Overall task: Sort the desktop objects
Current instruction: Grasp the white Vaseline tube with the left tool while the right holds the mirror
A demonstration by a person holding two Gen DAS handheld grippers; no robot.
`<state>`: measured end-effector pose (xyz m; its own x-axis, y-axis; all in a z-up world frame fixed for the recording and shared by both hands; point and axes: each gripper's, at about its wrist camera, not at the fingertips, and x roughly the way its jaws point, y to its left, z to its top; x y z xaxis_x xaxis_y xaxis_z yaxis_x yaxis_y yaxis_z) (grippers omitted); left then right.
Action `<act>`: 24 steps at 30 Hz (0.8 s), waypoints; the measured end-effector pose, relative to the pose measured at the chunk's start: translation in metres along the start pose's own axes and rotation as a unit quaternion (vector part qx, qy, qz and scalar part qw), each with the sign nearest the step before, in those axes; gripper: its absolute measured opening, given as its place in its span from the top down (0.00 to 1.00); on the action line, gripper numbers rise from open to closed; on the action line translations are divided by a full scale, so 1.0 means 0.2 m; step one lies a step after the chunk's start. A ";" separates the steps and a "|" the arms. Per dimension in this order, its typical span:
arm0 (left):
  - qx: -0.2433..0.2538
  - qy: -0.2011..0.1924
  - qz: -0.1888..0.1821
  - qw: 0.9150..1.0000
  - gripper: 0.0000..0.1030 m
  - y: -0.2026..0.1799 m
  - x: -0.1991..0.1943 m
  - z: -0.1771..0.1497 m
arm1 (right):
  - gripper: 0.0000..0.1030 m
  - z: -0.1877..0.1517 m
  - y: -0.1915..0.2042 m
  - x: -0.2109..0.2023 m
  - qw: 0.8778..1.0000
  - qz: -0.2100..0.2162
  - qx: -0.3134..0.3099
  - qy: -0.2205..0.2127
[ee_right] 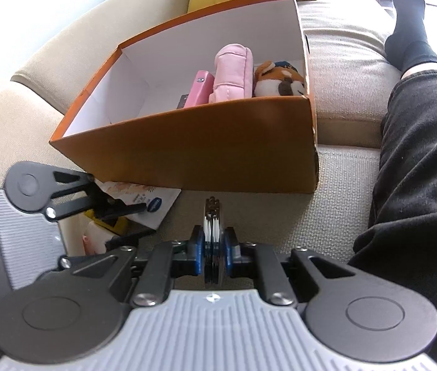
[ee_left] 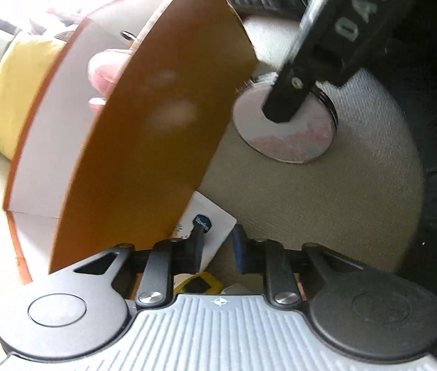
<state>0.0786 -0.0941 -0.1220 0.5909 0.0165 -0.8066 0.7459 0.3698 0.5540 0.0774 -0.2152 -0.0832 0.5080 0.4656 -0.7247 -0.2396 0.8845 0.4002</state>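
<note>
My right gripper (ee_right: 214,249) has its jaws squeezed tight on a round flat disc (ee_right: 213,216), held on its edge. My left gripper (ee_left: 215,247) has its jaws pulled close around the corner of a white packet (ee_left: 215,221); I think it is pinched, but the pads are hard to see.

I am picking up the last loose things, I think. Next, I must lift each one over the orange box (ee_right: 193,151) wall and let go inside.

The disc has shiny metal rims and a pale pink face. The packet is thin and smooth. The box is stiff card, white inside. In it lie a puffy pink pouch (ee_right: 232,71) and a furry toy (ee_right: 279,78). The sofa (ee_right: 339,61) is beige woven cloth.
</note>
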 end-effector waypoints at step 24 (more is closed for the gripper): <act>-0.039 -0.024 0.055 0.997 0.92 -0.04 -0.09 -0.13 | 0.86 0.00 0.05 0.00 1.000 -0.011 -0.015 0.006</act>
<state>0.0538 -0.0736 -0.1175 0.6832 0.0177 -0.7300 0.6505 0.4395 0.6195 0.0749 -0.2066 -0.0794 0.5033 0.4454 -0.7405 -0.2522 0.8953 0.3671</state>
